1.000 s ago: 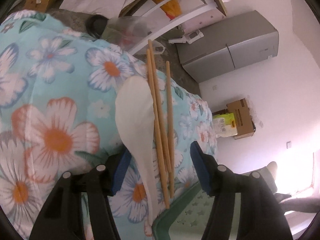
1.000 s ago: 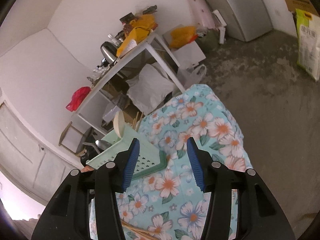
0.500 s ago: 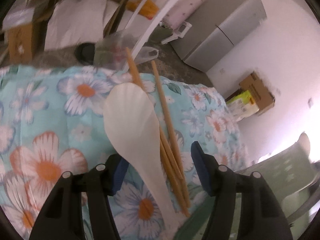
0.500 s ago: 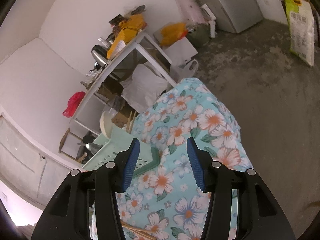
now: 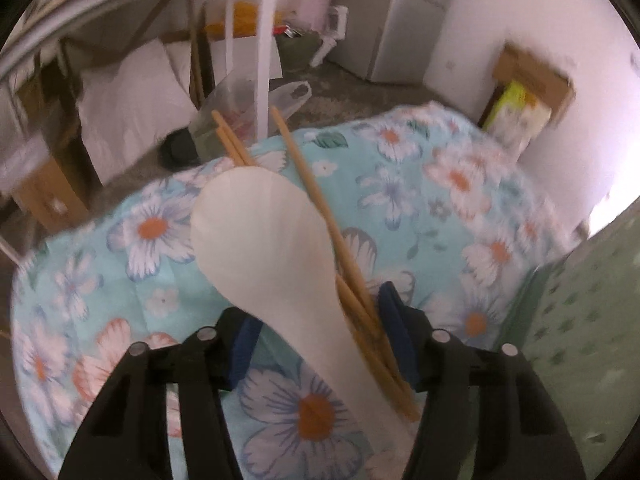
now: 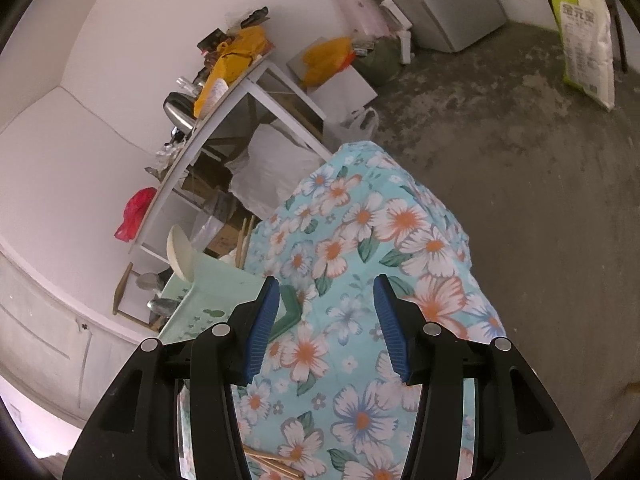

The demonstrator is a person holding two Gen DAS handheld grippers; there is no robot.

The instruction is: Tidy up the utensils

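Note:
In the left wrist view a cream rice paddle (image 5: 276, 248) and several wooden chopsticks (image 5: 316, 200) stick up between the fingers of my left gripper (image 5: 320, 344), which stands open around them; whether the pads touch them I cannot tell. They rise from the pale green utensil holder (image 5: 592, 320) at the right edge. In the right wrist view my right gripper (image 6: 324, 328) is open and empty above the flowered tablecloth (image 6: 360, 240). The green holder (image 6: 208, 300) with the paddle (image 6: 180, 252) and chopsticks (image 6: 242, 244) sits left of it. More chopsticks (image 6: 272, 460) lie on the cloth at the bottom.
A white shelf unit (image 6: 240, 92) with bags and a kettle stands behind the table. A grey fridge (image 6: 448, 4), a rice sack (image 6: 584, 36) and a cardboard box (image 5: 532, 76) stand on the concrete floor. The table edge drops off to the right.
The left wrist view has swung round, so the paddle and chopsticks now lean further left and the room behind shows. The right gripper has shifted slightly; its jaws stay open.

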